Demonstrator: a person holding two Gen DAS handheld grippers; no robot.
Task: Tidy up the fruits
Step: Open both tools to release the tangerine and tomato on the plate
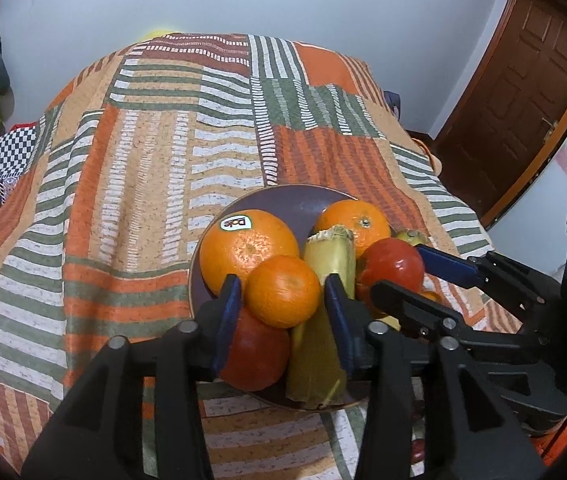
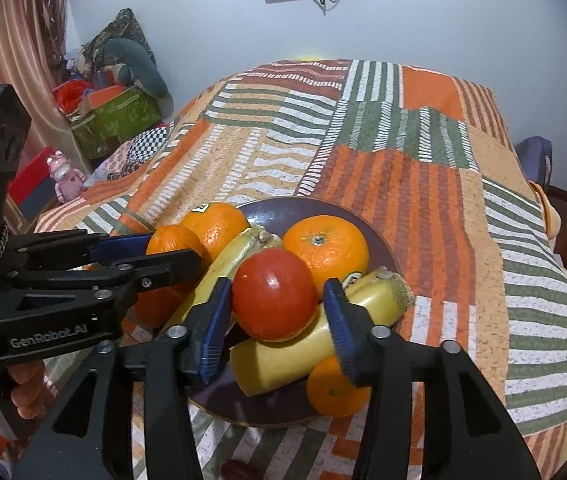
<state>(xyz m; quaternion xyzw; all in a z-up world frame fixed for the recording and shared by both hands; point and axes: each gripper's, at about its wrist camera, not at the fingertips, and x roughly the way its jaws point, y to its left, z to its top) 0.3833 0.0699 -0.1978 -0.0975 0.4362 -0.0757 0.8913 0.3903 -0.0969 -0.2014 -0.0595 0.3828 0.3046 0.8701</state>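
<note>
A dark purple plate [image 1: 283, 204] [image 2: 299, 208] sits on the patchwork cover, piled with fruit. My left gripper [image 1: 283, 296] stands with its blue pads either side of a small orange [image 1: 282, 291], on top of a red apple [image 1: 257, 354]; whether the pads touch it is unclear. My right gripper [image 2: 275, 300] [image 1: 411, 276] brackets a red apple [image 2: 273, 294] [image 1: 391, 266] lying on a banana piece [image 2: 307, 344]; contact is unclear too. A Dole-stickered orange [image 1: 243, 242], another orange [image 2: 325, 250] and a second banana piece [image 1: 323, 320] fill the plate. A small orange [image 2: 335, 392] lies at its front rim.
The plate stands near the front edge of a surface under a striped orange, green and white cover [image 1: 155, 152]. A brown door [image 1: 523, 108] is at the right. Boxes, bags and a pink toy [image 2: 63, 176] crowd the left corner. White wall behind.
</note>
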